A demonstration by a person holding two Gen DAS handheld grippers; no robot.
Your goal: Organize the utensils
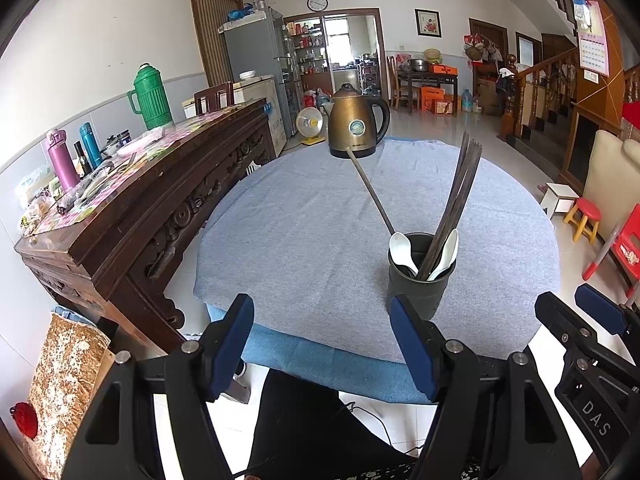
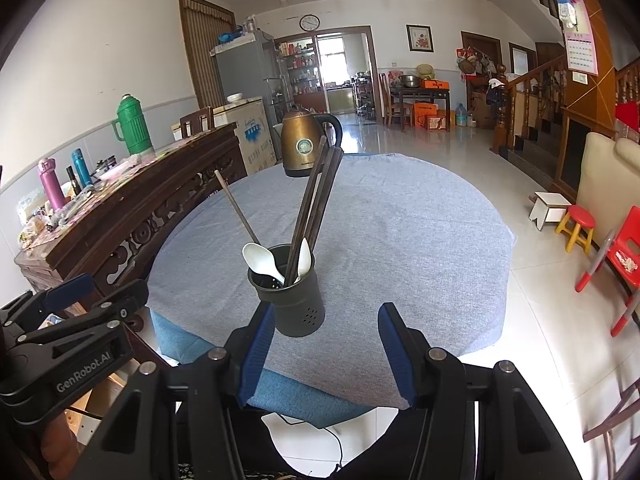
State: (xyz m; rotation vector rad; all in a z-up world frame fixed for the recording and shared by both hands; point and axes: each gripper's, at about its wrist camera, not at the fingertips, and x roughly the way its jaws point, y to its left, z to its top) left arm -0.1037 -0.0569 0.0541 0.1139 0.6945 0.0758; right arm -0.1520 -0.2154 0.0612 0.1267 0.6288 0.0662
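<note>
Right wrist view: dark cylindrical perforated utensil holder [image 2: 294, 300] stands upright near the front edge of the round grey-clothed table [image 2: 420, 240], already holding dark wooden chopsticks [image 2: 316, 208], two white plastic spoons [image 2: 260, 260] and one lone thin stick [image 2: 236, 208]. No loose utensils visible on the cloth, so sorting looks essentially finished. Right gripper [image 2: 328, 354] and left gripper [image 1: 322, 346] both gape wide, empty, short of the holder.

Dark holder [image 2: 294, 304] on grey cloth [image 2: 400, 240]: chopsticks [image 2: 316, 204], two white spoons [image 2: 262, 262]; right gripper [image 2: 326, 344] fingers apart.
</note>
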